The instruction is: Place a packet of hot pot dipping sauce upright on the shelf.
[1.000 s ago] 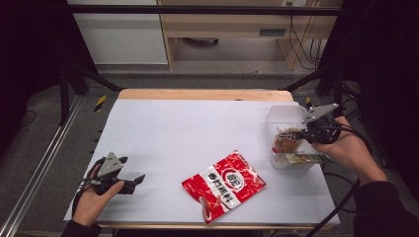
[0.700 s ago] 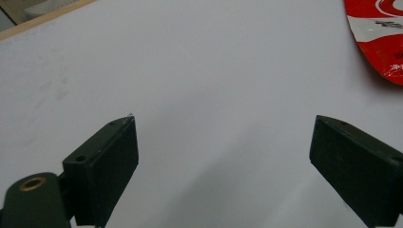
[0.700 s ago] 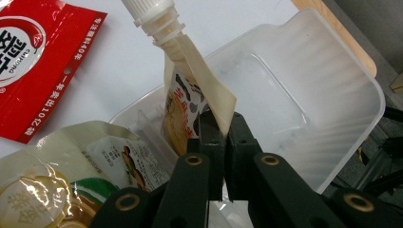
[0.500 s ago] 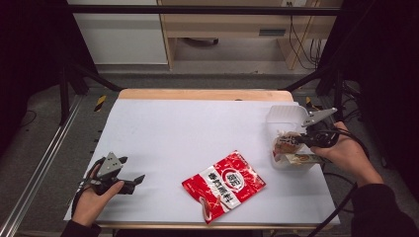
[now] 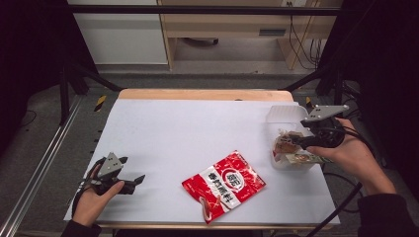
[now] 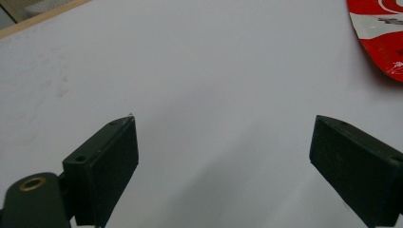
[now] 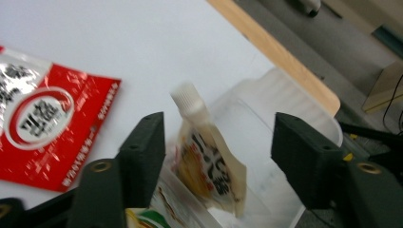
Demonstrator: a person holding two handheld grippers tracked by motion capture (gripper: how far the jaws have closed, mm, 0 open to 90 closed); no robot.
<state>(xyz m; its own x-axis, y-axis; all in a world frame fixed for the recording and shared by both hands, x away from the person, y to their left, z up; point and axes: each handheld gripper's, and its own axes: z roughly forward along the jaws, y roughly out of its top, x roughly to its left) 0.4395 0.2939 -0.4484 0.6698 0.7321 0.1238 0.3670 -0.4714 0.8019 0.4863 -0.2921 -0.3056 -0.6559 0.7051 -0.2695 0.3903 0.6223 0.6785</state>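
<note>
**Pouch let go into the tub**

My right gripper point(image 7: 216, 156) has just been opening; the spouted pouch point(image 7: 209, 161) stands loose between its jaws, inside the clear tub point(image 5: 284, 114). Soft, light, slippery: I'd pinch below the stiff cap. My left gripper point(image 6: 223, 156) gapes, holding nothing.

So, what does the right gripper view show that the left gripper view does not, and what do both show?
Right gripper view: a spouted pouch with a white cap stands in a clear plastic container between the right gripper's jaws, which have just been opening and do not press it; another packet lies below, and the table's wooden edge is beyond. Left gripper view: the left gripper, jaws wide apart over bare surface. Both: the white tabletop and the red snack bag.
</note>
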